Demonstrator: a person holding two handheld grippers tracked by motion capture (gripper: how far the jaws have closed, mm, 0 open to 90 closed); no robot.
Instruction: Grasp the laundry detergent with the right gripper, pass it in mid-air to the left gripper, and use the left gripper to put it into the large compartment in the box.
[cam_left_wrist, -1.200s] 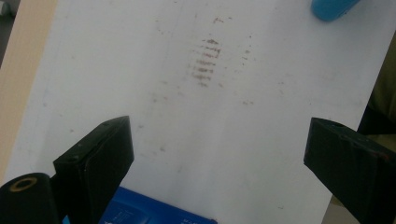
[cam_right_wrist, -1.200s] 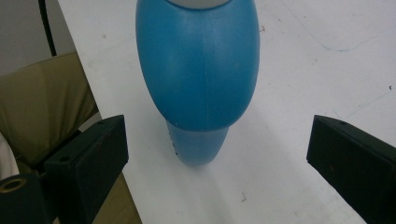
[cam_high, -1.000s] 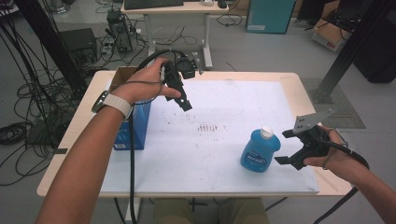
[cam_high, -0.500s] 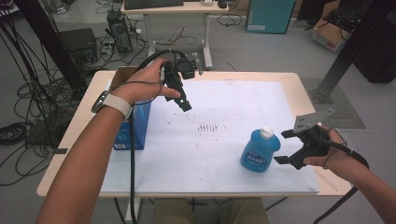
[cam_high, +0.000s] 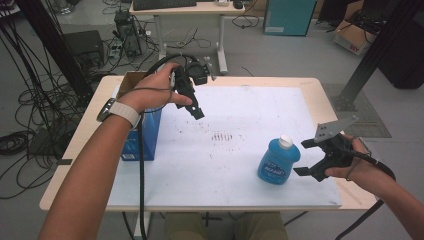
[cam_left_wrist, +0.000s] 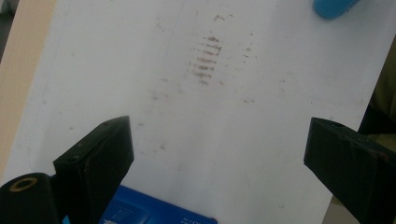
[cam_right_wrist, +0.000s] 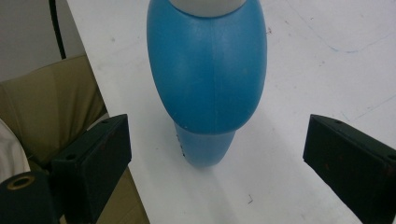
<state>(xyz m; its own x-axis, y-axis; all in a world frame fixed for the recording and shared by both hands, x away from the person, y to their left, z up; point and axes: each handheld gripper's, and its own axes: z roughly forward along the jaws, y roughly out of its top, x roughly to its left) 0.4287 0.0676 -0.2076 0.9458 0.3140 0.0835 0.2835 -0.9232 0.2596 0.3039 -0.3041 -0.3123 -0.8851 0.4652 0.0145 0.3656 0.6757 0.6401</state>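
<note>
High view: right gripper (cam_high: 306, 157) hovering just beside the blue bottle (cam_high: 278, 161), jaws spread wide and gripping nothing, the bottle's flank facing the gap and not yet between them. Blue bottle standing upright with its white cap (cam_high: 285, 141) on, resting on the white sheet (cam_high: 240, 110) toward the near right part of the table (cam_high: 320, 87). Left gripper (cam_high: 196, 111) hanging in the air above the far left part of the sheet, pointing down, its 2 jaws likewise held apart with nothing between them. Blue box (cam_high: 146, 137) standing at the sheet's left edge (partly under the left forearm). Right gripper view: blue bottle (cam_right_wrist: 208, 70) lying ahead of the 2 spread black jaws, untouched. Left gripper view: brown smudges (cam_left_wrist: 206, 59) marking the sheet beyond the open jaws.
</note>
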